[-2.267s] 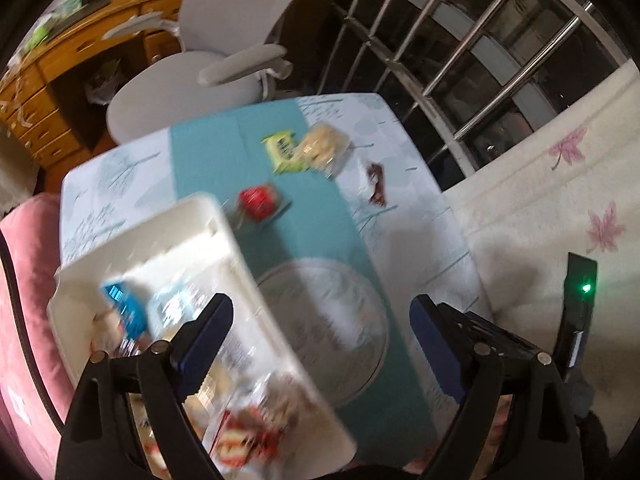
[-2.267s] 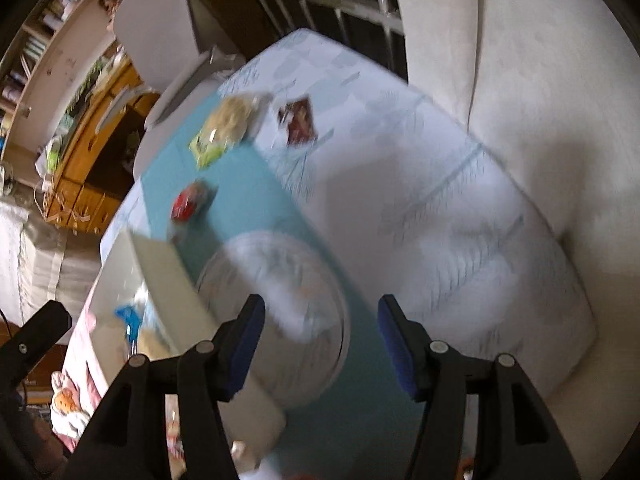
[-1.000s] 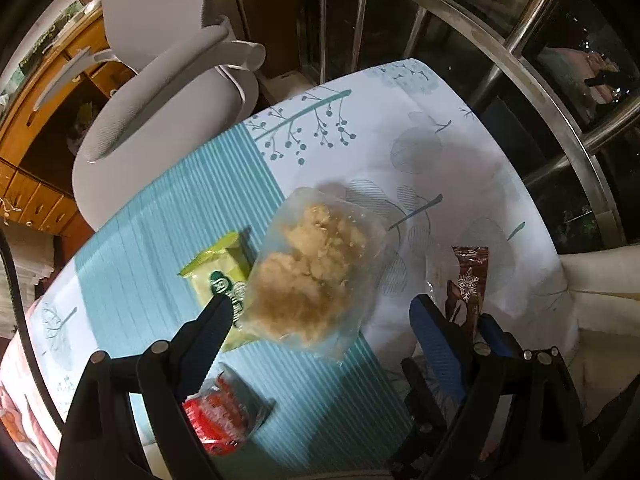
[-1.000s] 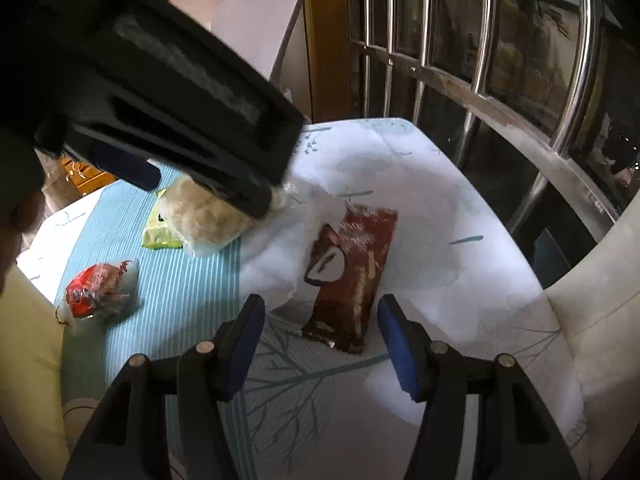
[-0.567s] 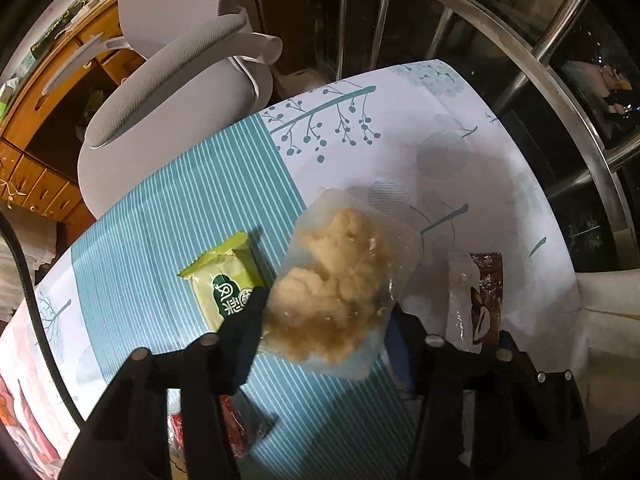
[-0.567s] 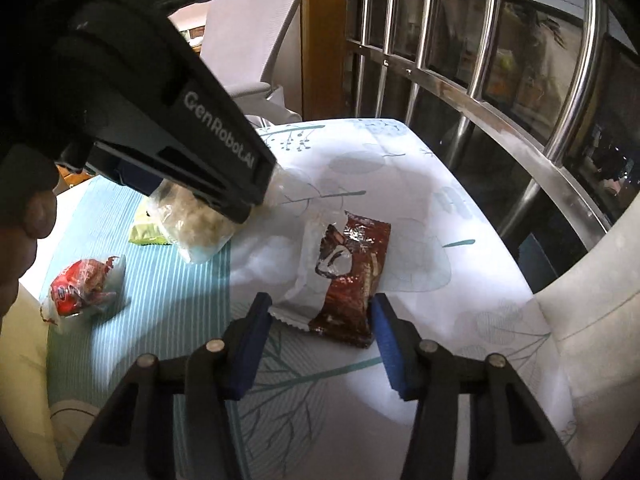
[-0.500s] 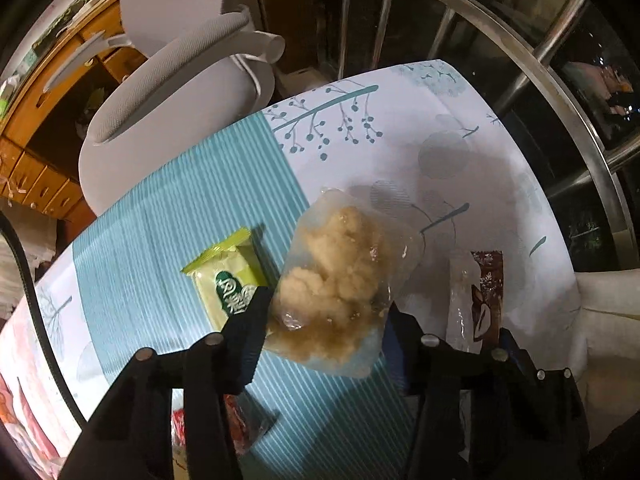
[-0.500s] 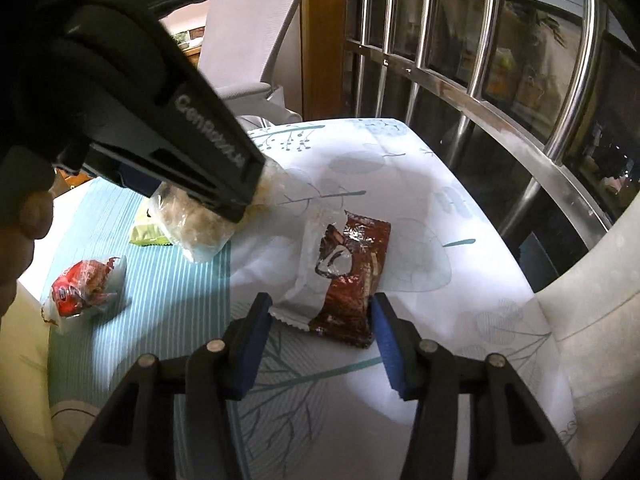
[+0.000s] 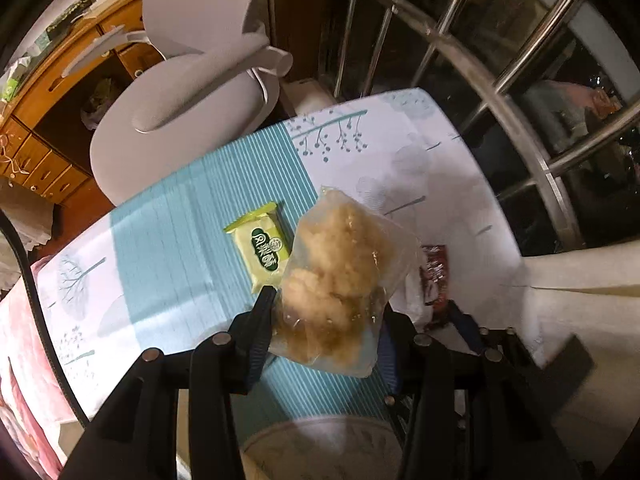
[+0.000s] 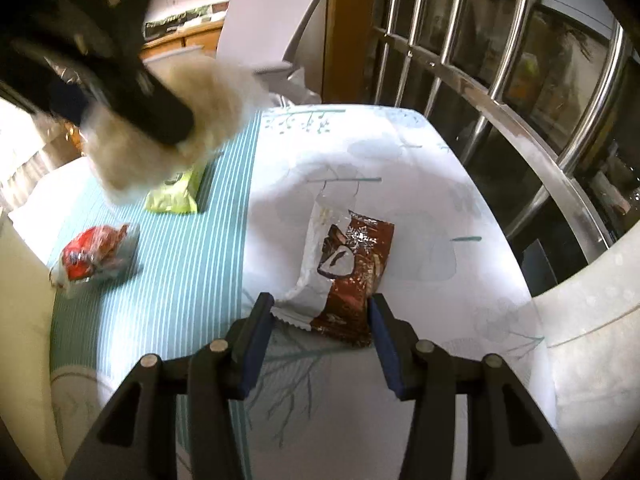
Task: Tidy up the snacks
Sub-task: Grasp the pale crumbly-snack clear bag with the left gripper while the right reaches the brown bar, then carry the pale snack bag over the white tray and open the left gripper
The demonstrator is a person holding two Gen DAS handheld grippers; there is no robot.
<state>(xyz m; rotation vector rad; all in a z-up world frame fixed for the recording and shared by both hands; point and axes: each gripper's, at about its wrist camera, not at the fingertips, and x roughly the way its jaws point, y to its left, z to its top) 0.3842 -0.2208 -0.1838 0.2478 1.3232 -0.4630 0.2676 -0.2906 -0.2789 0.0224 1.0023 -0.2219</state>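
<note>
My left gripper (image 9: 326,316) is shut on a clear bag of pale puffed snacks (image 9: 340,276) and holds it above the table. The bag also shows blurred in the right wrist view (image 10: 168,132). A green snack packet (image 9: 262,252) lies on the teal cloth just beyond it. My right gripper (image 10: 320,312) stands open on either side of the near end of a brown and white snack packet (image 10: 346,268) lying on the white cloth. A red wrapped snack (image 10: 94,254) lies to the left on the teal stripe.
A grey office chair (image 9: 188,92) stands past the table's far edge. Metal window bars (image 10: 500,80) run along the right. A cream container wall (image 10: 20,292) is at the left. A round pale plate (image 9: 320,448) sits near the front.
My left gripper closed on the puffed snack bag and lifted it off the table. My right gripper narrowed around the brown packet and stayed low.
</note>
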